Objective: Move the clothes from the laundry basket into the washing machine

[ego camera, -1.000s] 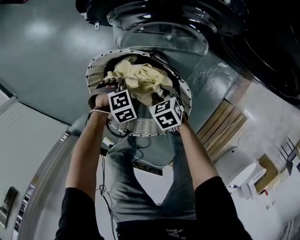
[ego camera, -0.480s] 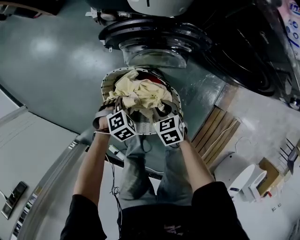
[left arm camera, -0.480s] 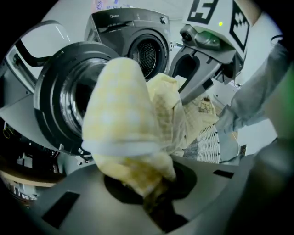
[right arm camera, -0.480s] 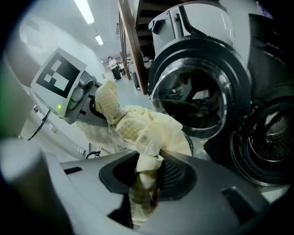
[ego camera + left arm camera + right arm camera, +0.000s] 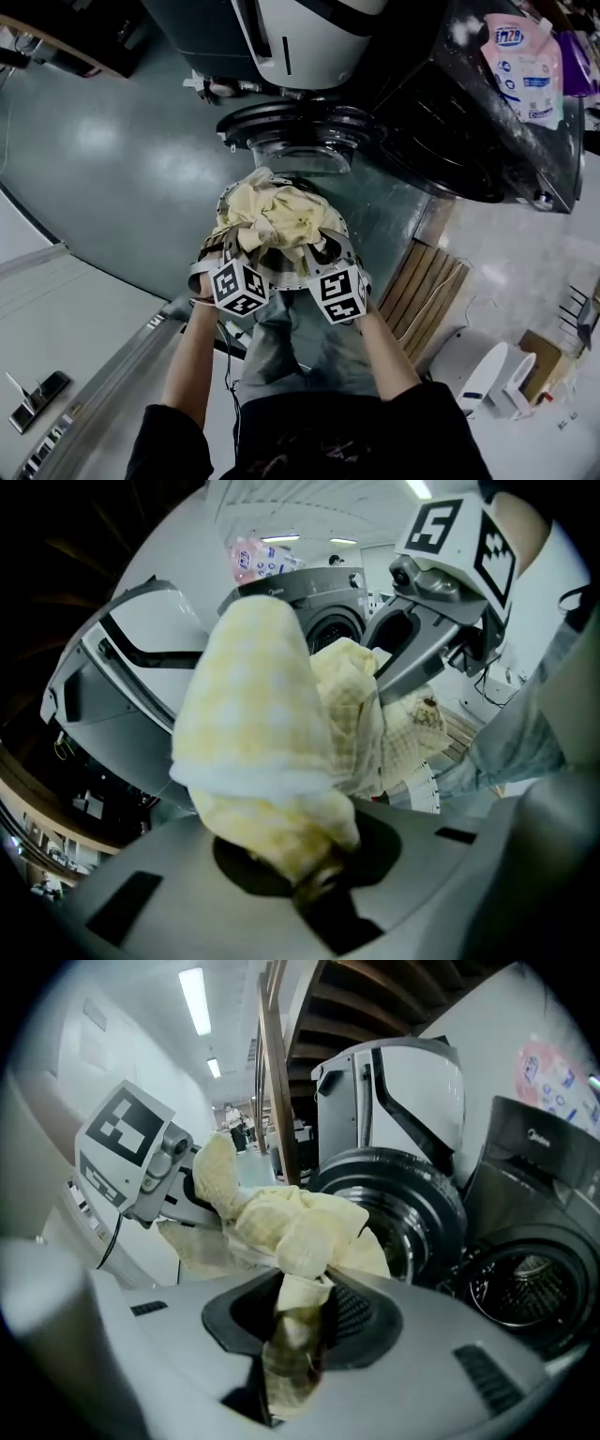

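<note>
A pale yellow checked cloth (image 5: 272, 214) hangs bunched between my two grippers, above the white slatted laundry basket (image 5: 281, 272). My left gripper (image 5: 230, 251) is shut on one end of the cloth (image 5: 258, 752), which fills the space at its jaws (image 5: 319, 883). My right gripper (image 5: 325, 255) is shut on the other end (image 5: 291, 1232), pinched between its jaws (image 5: 295, 1344). Beyond the cloth the washing machine's round door (image 5: 300, 131) stands open, and the dark drum (image 5: 525, 1297) shows at the right. More clothes lie in the basket under the cloth.
A white machine (image 5: 300, 37) stands behind the open door, a dark one (image 5: 469, 122) to its right with a pink detergent pouch (image 5: 520, 61) on top. A wooden slat board (image 5: 427, 277) lies on the floor right of the basket. Grey floor (image 5: 103, 159) spreads to the left.
Both grippers have risen together with the yellow cloth, pulling it up out of the basket. The basket looks smaller and farther below, and the machines have come into view.
</note>
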Motion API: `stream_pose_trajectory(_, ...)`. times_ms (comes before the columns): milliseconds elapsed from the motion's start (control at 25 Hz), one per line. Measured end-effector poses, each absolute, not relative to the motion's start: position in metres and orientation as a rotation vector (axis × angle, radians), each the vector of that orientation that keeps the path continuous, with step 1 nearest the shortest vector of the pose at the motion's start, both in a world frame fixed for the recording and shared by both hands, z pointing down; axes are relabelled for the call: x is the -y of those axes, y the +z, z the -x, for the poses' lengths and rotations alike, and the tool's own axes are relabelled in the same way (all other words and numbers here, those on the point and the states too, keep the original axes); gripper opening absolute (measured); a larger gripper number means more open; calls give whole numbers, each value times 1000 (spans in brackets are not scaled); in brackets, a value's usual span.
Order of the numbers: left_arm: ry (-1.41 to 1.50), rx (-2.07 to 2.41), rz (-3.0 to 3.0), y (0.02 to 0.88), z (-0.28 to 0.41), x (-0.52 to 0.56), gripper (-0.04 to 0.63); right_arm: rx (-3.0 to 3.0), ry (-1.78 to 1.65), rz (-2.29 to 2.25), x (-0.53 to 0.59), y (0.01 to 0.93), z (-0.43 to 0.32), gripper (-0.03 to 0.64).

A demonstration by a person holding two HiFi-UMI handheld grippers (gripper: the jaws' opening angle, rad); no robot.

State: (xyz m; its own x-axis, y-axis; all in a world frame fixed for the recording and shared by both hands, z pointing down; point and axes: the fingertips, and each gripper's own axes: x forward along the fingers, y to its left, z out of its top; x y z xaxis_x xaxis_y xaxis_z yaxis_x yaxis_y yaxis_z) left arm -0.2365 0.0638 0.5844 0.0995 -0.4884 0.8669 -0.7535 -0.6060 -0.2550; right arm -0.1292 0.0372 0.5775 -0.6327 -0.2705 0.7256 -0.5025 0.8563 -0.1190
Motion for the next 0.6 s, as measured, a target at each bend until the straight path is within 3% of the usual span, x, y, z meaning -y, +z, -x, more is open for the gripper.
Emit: stream_pose_trajectory(600, 1411, 1471, -2336, 429, 224, -17, 71, 2418, 216, -842, 1, 418, 113, 115)
